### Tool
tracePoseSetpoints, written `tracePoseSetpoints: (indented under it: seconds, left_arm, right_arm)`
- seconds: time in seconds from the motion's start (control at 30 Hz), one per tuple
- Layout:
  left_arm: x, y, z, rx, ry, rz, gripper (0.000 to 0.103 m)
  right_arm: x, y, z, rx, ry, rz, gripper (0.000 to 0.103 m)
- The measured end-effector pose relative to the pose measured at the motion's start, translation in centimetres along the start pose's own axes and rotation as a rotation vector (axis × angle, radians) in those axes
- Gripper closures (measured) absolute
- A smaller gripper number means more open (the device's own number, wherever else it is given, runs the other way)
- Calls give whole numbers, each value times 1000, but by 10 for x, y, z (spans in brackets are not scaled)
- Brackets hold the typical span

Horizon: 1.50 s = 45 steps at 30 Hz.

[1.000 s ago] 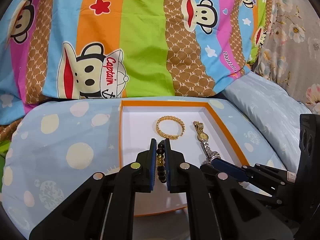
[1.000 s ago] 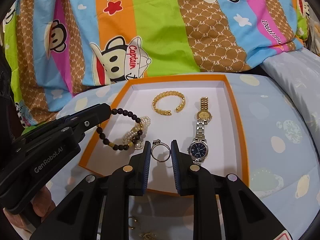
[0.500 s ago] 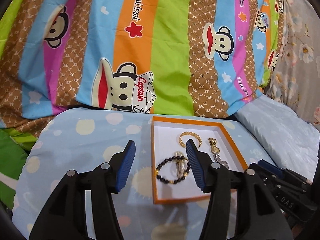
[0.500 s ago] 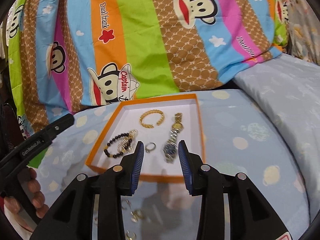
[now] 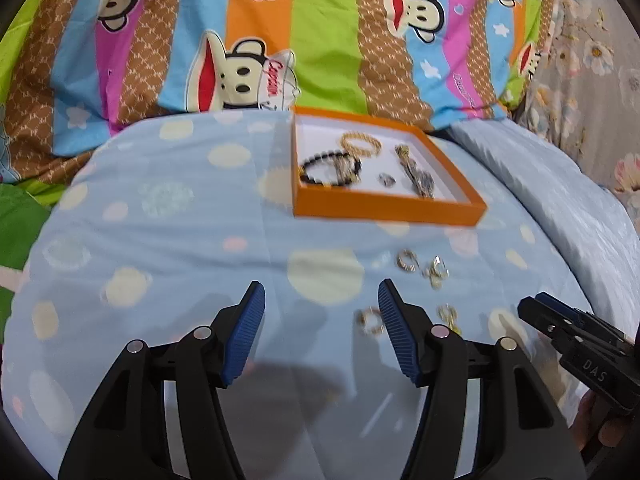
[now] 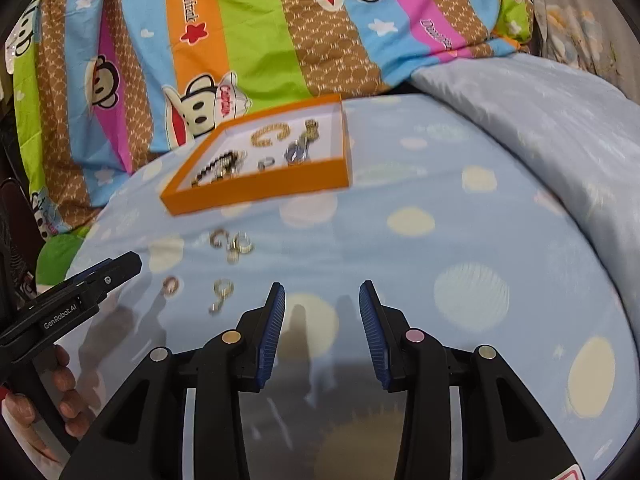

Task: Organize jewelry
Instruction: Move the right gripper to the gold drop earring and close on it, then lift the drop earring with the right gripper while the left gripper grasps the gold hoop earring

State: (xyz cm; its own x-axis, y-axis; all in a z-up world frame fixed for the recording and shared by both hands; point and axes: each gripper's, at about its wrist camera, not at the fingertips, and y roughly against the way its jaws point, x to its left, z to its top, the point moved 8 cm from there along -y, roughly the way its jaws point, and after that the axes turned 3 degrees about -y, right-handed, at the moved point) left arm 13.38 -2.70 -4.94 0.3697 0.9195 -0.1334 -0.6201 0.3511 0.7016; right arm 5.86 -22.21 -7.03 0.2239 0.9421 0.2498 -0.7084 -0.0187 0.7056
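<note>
Both tongs hang over the pale blue dotted bed cover (image 5: pixel 180 240), and neither has anything in it. The left tongs (image 5: pixel 322 336) are spread wide, blue pads far apart, nothing but cover between them; a small gold ring (image 5: pixel 370 319) lies just inside the right-hand pad, close to it, though the blur keeps me from saying whether they touch. The right tongs (image 6: pixel 322 330) are parted too, a little less widely, and bare cover shows between their pads.

The orange tray (image 6: pixel 256 194) sits farther back on the cover, near the striped monkey-print quilt (image 6: pixel 248 32). In it lie a black bead bracelet (image 5: pixel 330 168) with a pale piece tangled across it, a gold bangle (image 5: pixel 360 145) behind, a small ring (image 5: pixel 387 179) in the middle, and two watches (image 5: pixel 416 174) along the right-hand side.

Loose on the cover, between tray and tongs, are more small pieces: an open gold hoop (image 6: pixel 218 237), a silvery cluster of rings (image 6: pixel 240 246) just beside it, and a gold pair (image 6: pixel 222 294) nearer the right tongs. They are too blurred to name more closely.
</note>
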Motion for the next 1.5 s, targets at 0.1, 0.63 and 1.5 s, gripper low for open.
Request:
tracePoseSetpoints:
  seconds: [0.1, 0.63, 1.5]
  left_arm:
    - [-8, 1, -12, 22, -14, -5, 46]
    - [-7, -2, -23, 59, 46, -14, 42]
    - [1, -4, -21, 52, 99, -28, 42]
  right_arm:
    - [3, 2, -12, 18, 1, 10, 64]
    - [57, -14, -14, 48, 86, 81, 64]
    - [70, -38, -2, 77, 96, 71, 90]
